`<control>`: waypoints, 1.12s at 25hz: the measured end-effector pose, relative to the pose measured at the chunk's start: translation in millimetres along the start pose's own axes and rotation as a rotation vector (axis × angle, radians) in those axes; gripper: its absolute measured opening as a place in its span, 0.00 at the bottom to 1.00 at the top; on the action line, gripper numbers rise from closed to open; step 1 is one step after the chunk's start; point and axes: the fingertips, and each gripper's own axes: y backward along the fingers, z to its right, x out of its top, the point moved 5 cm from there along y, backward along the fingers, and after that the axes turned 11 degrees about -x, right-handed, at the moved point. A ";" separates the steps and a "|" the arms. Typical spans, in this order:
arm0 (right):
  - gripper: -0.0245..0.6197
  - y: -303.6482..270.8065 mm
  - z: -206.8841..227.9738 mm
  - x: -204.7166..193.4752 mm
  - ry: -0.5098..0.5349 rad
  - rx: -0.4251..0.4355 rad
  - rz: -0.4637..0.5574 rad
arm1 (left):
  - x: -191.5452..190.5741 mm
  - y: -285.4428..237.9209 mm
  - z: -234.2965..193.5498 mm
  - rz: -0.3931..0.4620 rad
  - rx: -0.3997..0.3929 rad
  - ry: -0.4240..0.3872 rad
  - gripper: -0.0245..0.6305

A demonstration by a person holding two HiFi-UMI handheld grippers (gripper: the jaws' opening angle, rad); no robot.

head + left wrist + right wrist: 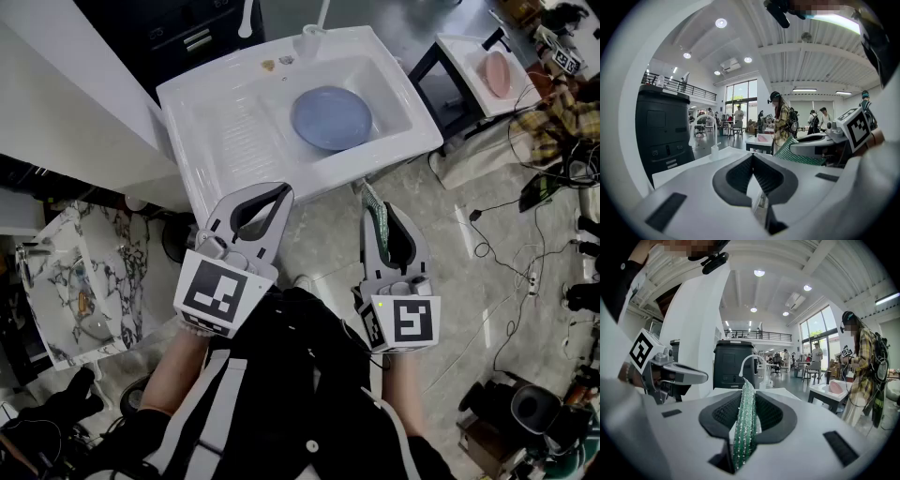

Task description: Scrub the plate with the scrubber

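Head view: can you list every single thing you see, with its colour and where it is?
sink: one, white, just ahead of both claws
plate: one, blue, flat in the sink's basin
scrubber: one, green, pinched in the right claw
small table: one, white, far right beyond the sink
dish: one, pink, on that small table
marbled basin: one, black-and-white, low at the left
cables: several, black, across the floor at right
left claw: one, grey, shut, empty
right claw: one, grey, shut on the scrubber
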 end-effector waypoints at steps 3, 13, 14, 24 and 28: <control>0.18 -0.6 -0.9 0.0 0.002 -0.013 -0.018 | -0.3 1.0 -1.4 -0.003 -0.001 0.005 0.04; 0.18 1.1 5.0 -0.1 -0.004 -0.020 0.000 | 3.3 -4.9 2.0 -0.015 -0.011 0.027 0.04; 0.19 1.3 7.1 -0.5 -0.008 -0.025 -0.003 | 3.6 -6.1 2.9 -0.016 -0.011 0.026 0.04; 0.19 3.6 28.8 -3.0 -0.010 -0.008 0.001 | 8.2 -20.0 19.2 -0.015 0.019 0.031 0.04; 0.19 7.0 41.4 -4.7 -0.010 0.003 0.008 | 11.9 -26.2 29.1 -0.013 0.037 0.026 0.04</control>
